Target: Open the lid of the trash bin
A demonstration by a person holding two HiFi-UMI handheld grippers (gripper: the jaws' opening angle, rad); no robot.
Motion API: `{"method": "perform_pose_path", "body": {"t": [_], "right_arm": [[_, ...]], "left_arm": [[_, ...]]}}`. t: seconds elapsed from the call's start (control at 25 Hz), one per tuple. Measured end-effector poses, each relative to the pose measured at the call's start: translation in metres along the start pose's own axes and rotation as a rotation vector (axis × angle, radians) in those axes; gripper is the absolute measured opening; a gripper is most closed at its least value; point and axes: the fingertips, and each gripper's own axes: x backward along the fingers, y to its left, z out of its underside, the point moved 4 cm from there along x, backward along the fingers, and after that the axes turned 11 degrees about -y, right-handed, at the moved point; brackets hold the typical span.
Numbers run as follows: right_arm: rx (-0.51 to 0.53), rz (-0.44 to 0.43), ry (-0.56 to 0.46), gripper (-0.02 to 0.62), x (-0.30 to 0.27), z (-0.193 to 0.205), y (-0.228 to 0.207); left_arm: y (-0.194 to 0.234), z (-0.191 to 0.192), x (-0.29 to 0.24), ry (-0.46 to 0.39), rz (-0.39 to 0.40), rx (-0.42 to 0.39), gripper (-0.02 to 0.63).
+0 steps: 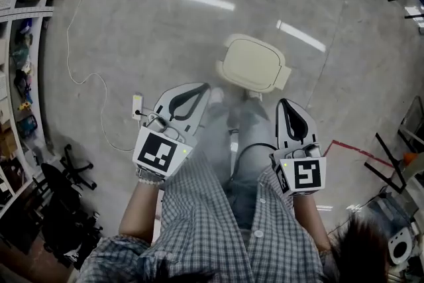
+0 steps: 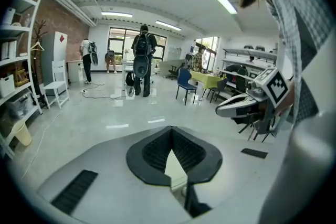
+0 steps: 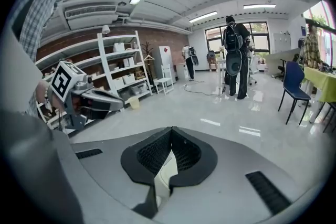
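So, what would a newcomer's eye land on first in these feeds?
The cream bin stands alone on the grey floor just ahead of the person's feet, and its lid looks closed. The left gripper and right gripper are held on either side in front of the person, both short of the bin, with their jaws together and nothing between them.

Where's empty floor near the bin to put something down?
The floor is bare beyond the bin, and between the bin and the power strip on the left. It's crowded along the shelves far left and by the chair legs on the right.
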Motion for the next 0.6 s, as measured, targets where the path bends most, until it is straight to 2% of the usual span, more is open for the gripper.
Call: {"method": "perform_pose_path", "body": {"t": [0.44,0.6], "right_arm": [[-0.071,0.115,0.088,0.017,0.001,0.074,0.007],[-0.079,0.125,0.089,0.017,-0.010,0.099,0.008]], "left_arm": [[0.021,0.101,-0.069,0.105,0.158,-0.023,0.005],[0.034,0.136,-0.084,0.120,0.154,0.040,0.005]]}}
